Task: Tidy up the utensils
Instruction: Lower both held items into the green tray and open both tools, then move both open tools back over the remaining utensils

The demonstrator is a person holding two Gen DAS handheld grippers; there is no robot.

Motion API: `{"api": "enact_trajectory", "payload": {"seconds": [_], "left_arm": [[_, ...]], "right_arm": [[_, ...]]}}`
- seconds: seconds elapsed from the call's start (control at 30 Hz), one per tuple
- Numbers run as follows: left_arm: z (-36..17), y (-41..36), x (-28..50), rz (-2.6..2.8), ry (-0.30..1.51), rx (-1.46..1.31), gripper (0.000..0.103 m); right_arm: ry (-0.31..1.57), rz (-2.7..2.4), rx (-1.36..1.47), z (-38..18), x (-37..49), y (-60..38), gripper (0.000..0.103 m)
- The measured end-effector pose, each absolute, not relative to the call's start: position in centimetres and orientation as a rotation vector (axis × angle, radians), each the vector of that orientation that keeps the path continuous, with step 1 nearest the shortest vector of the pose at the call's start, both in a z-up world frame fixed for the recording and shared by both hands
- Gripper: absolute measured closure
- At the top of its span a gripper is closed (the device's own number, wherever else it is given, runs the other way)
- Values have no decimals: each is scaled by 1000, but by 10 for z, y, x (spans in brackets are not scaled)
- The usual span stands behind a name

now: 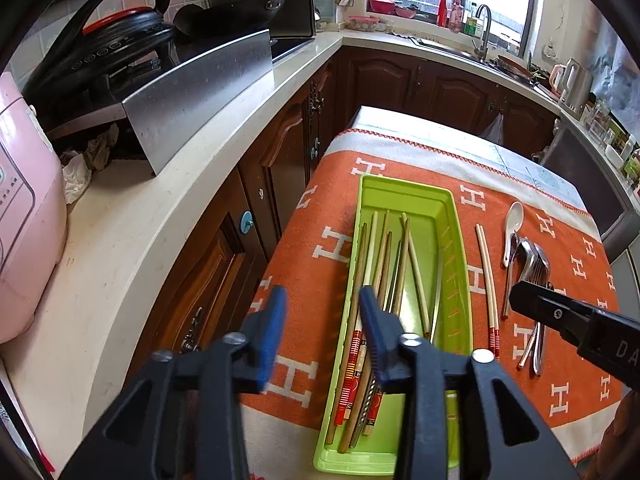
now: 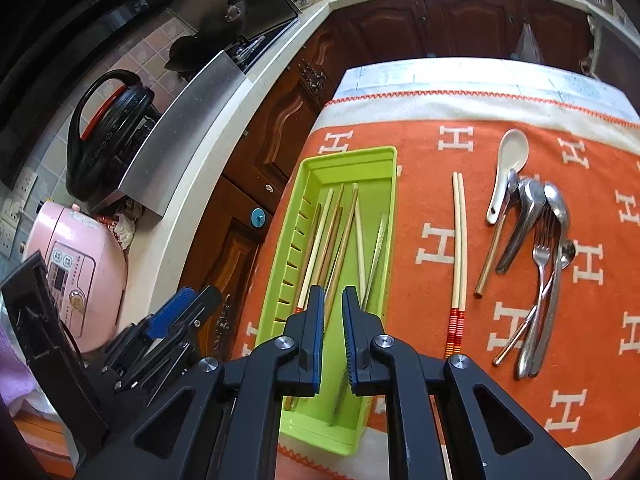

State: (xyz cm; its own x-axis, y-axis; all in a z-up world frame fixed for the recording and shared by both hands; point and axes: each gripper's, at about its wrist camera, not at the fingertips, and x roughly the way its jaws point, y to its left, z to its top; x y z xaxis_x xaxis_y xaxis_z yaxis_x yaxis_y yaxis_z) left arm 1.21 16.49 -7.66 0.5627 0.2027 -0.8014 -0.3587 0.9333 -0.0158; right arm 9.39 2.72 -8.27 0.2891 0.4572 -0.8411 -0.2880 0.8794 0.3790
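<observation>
A small table [image 2: 500, 92] stands in the kitchen between two counters, and an orange cloth [image 2: 432, 152] with white letters covers most of its top. On the left part of the cloth, near the left edge of the table, lies a long green tray [image 2: 384, 208], with its length running from the near edge toward the far edge. Several chopsticks [image 2: 320, 236] lie inside it lengthwise, some crossing each other; their red patterned ends point to the near end of the tray. Just to the right of the tray, on the bare cloth, one pair of pale chopsticks [image 2: 460, 248] lies side by side, also with the red ends toward the near edge. Further right, toward the right edge of the table, there is a white soup spoon [image 2: 506, 168], and beside it a loose pile of metal spoons [image 2: 528, 216] and a fork [image 2: 541, 252], touching and overlapping one another. The left gripper [image 1: 324, 312] hangs over the near left part of the tray with its jaws apart, and nothing is between them. The right gripper [image 2: 332, 308] hangs over the near half of the tray; its blue pads stand with only a narrow gap, nearly closed, and hold nothing. On the counter [image 1: 132, 216] to the left stand a pink rice cooker [image 1: 24, 208] and a metal splash guard [image 1: 200, 96].
</observation>
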Motion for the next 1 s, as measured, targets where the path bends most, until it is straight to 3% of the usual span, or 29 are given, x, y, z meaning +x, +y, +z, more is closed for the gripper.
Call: {"api": "enact_trajectory", "payload": {"seconds": [0.2, 0.33, 0.57, 1.0], "left_arm": [[-71, 159, 9, 330, 903, -177, 56], [-67, 154, 7, 335, 890, -168, 44], [-59, 146, 3, 333, 871, -156, 33], [-54, 122, 16, 246, 884, -146, 32]], "right_arm": [[1109, 499, 100, -67, 80, 22, 93], [1072, 494, 84, -57, 70, 14, 86], [1023, 481, 65, -44, 57, -4, 82], [994, 411, 120, -46, 59, -63, 82]]}}
